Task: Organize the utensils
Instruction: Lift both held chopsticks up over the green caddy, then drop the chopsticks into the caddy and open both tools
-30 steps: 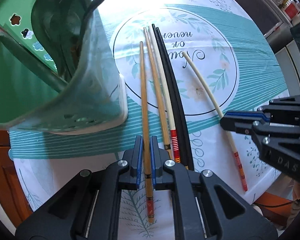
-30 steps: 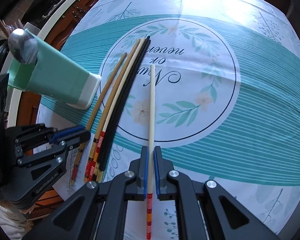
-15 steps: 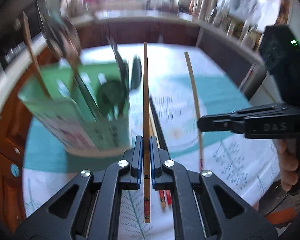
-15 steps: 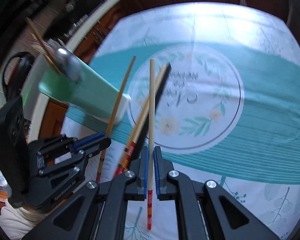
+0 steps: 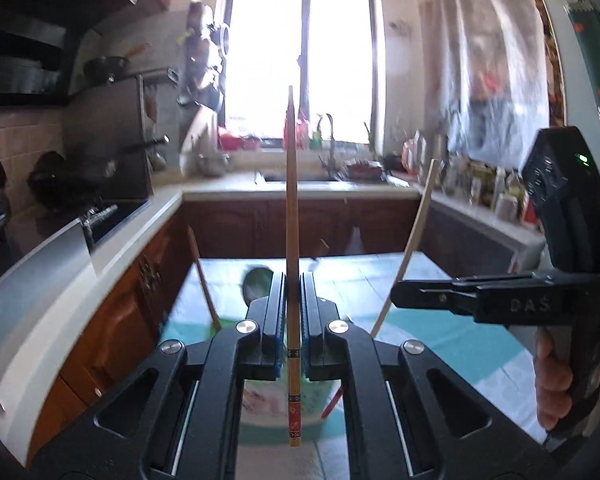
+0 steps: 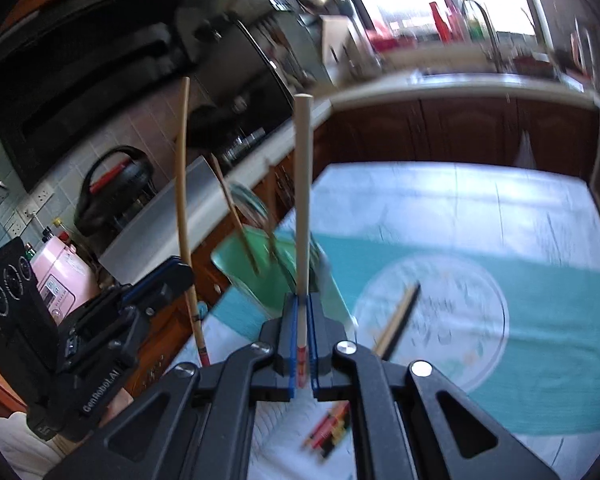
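1. Table (image 6: 540,360): covered by a white and teal cloth printed with a round leaf emblem; it stands in a kitchen, with a worktop (image 5: 80,272) running along the left side and a window (image 5: 300,60) behind the sink at the far end

2. Green utensil holder (image 6: 260,276): stands on the cloth near the table's left edge; a spoon bowl and a wooden stick rise out of it; in the left wrist view it sits low behind the jaws and is mostly hidden

3. Left gripper (image 5: 293,320): jaws clamped on a brown chopstick (image 5: 292,200); the chopstick is off the table and points away from the camera toward the window, with its red-patterned end projecting behind the pads; in the right wrist view the same gripper (image 6: 180,276) appears at left with the chopstick (image 6: 182,184) standing steeply upward

4. Right gripper (image 6: 302,320): jaws clamped on a cream chopstick (image 6: 302,200); this chopstick is also clear of the table, its plain end up and its red-banded end between the blue pads; in the left wrist view the gripper (image 5: 398,294) enters from the right, held by a hand (image 5: 552,384), with the cream chopstick (image 5: 416,236) slanting upward

5. Remaining chopsticks (image 6: 396,318): a bundle, dark and tan, lies on the cloth across the lower left edge of the round emblem; the red-banded ends (image 6: 328,428) lie nearest the right gripper; the exact count cannot be told because of blur
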Action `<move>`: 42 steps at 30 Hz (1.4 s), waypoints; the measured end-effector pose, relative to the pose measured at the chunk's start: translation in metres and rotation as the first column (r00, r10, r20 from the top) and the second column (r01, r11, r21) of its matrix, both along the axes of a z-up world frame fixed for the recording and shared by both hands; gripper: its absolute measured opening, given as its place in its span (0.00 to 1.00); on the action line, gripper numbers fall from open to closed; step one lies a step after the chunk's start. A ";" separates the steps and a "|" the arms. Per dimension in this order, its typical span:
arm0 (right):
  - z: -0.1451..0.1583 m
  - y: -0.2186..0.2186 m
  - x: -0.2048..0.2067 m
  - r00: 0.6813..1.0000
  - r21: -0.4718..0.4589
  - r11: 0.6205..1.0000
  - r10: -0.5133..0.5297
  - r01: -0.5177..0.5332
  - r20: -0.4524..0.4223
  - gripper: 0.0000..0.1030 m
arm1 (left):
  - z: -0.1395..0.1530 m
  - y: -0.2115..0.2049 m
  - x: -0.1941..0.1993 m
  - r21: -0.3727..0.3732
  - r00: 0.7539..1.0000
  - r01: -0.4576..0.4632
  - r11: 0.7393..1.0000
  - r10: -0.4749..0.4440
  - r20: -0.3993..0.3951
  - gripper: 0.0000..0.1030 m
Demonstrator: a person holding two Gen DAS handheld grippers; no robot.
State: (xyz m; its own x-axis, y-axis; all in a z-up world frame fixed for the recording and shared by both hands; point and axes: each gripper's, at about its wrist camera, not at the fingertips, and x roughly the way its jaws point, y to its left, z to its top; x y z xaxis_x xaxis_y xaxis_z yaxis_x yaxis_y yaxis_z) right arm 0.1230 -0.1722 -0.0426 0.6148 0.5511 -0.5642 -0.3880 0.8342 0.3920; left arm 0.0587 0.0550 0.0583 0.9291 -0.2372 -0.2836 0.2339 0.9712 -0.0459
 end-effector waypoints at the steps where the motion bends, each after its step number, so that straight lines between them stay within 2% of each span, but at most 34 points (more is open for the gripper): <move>1: 0.008 0.005 0.001 1.000 0.006 1.000 0.004 -0.004 0.029 0.04 | 0.008 0.015 -0.001 -0.013 1.000 -0.010 1.000 0.011 0.016 0.04; 5: 0.033 0.020 0.004 0.995 0.025 1.000 0.015 -0.017 0.097 0.04 | 0.030 0.053 0.022 -0.076 0.998 -0.026 0.997 0.031 0.062 0.04; 9: 0.052 0.037 0.007 0.985 0.021 1.000 0.014 -0.018 0.171 0.04 | 0.038 0.081 0.046 -0.141 0.992 -0.043 0.989 0.058 0.109 0.04; 15: 0.064 0.057 0.016 0.974 0.011 1.000 0.001 -0.004 0.227 0.04 | 0.020 0.090 0.083 -0.189 0.993 -0.046 0.981 0.065 0.096 0.04; 20: 0.067 0.063 0.027 0.974 0.041 0.999 -0.008 -0.002 0.226 0.00 | -0.011 0.078 0.097 -0.159 0.993 -0.050 0.986 0.066 0.094 0.04; 26: 0.063 0.075 0.032 0.972 0.017 1.000 -0.006 0.002 0.235 0.00 | -0.070 0.070 0.125 -0.147 0.998 -0.068 0.987 0.067 -0.008 0.04; 37: 0.030 0.073 0.036 0.991 0.016 1.000 0.017 -0.020 0.136 0.00 | -0.133 0.057 0.139 -0.109 0.996 -0.051 0.993 0.043 -0.082 0.06; 40: 0.017 0.069 0.037 0.997 0.028 0.999 0.040 -0.042 0.063 0.00 | -0.138 0.052 0.138 -0.104 0.995 -0.027 0.994 0.017 -0.100 0.15; 42: 0.007 0.067 0.037 0.999 0.046 0.998 0.047 -0.047 0.016 0.00 | -0.140 0.049 0.138 -0.088 0.994 -0.011 0.996 0.002 -0.111 0.37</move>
State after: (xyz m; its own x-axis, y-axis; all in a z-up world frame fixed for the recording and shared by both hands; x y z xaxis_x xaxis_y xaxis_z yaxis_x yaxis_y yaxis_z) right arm 0.1602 -0.1055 -0.0352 0.5956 0.6050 -0.5284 -0.4325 0.7959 0.4237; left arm 0.1966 0.1042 -0.0817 0.8949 -0.2600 -0.3626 0.2163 0.9636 -0.1572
